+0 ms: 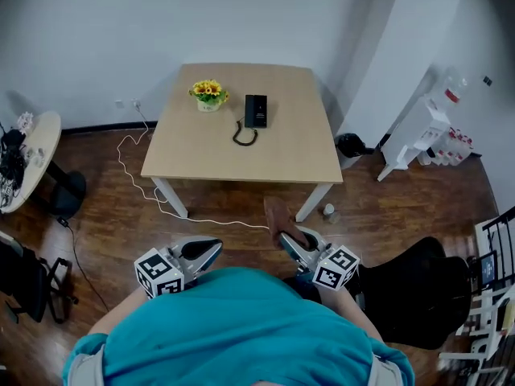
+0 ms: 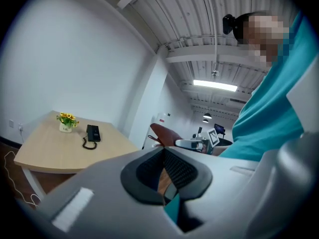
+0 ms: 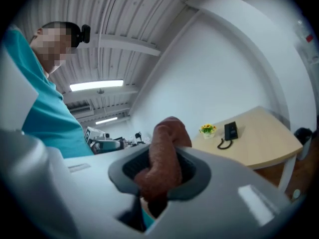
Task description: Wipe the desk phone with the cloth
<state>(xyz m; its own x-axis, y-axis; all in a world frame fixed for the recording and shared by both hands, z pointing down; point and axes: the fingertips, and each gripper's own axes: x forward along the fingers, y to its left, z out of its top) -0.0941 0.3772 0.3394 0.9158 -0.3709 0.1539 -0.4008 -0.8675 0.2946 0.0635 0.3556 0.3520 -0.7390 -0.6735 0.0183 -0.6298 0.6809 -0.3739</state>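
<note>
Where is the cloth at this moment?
The brown cloth is clamped in the right gripper, low in the head view, well short of the table.

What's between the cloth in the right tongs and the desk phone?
Nothing visible. Past the cloth in the right tongs: open floor, then bare table up to the desk phone. Only its cord lies in front; flower pot sits aside.
</note>
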